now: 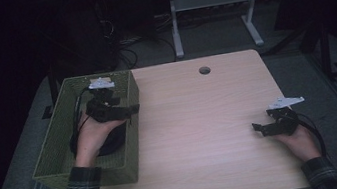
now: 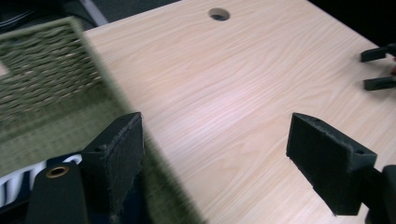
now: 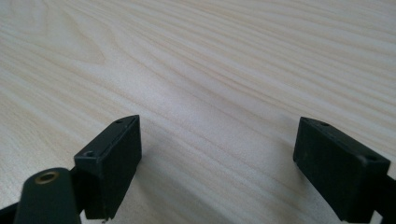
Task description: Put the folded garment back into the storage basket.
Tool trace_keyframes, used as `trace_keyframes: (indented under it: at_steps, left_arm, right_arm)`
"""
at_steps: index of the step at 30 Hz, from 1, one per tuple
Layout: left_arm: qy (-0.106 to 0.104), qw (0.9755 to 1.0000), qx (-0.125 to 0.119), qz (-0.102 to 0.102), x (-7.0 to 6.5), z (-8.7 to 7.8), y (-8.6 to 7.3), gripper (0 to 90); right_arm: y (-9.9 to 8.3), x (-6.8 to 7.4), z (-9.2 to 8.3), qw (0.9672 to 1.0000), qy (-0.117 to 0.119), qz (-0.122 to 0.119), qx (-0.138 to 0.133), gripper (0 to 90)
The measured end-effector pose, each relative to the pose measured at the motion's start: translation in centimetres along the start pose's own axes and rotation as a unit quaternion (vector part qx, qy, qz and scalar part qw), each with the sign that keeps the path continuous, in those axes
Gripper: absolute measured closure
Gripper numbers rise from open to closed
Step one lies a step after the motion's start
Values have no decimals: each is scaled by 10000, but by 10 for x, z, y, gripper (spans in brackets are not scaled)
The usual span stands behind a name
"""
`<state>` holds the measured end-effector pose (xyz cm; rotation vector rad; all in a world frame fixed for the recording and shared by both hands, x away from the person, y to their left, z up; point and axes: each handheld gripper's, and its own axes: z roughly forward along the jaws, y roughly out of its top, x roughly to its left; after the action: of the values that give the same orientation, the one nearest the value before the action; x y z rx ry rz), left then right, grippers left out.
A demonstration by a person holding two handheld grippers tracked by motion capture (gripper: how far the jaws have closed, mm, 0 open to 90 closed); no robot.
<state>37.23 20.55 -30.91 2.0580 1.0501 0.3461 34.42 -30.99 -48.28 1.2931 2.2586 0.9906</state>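
A green woven basket (image 1: 57, 141) stands at the left edge of the light wooden table (image 1: 195, 120). My left gripper (image 1: 131, 110) is held over the basket's right wall, jaws wide apart and empty, pointing toward the table's middle. In the left gripper view that gripper (image 2: 215, 149) spans the basket rim (image 2: 107, 88), and a dark blue and white cloth (image 2: 18, 179) lies in the basket under the left jaw. My right gripper (image 1: 258, 128) rests low on the table's right side, open, with nothing between its jaws (image 3: 217, 158).
A round cable hole (image 1: 204, 70) sits near the table's far edge. A dark object (image 1: 111, 146) lies on the basket floor below the left hand. Beyond the table stand a white desk frame (image 1: 215, 11) and tangled cables on a dark floor.
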Motion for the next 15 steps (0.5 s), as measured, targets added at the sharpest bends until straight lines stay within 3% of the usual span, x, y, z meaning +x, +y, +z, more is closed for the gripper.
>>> trace_keyframes:
  at_steps: [15]
  left_arm:
    - [-384, 9991, -17, 179, -45, 40, 1, 183]
  right_arm:
    - [0, 0, 0, 10000, 4, 2, 5, 148]
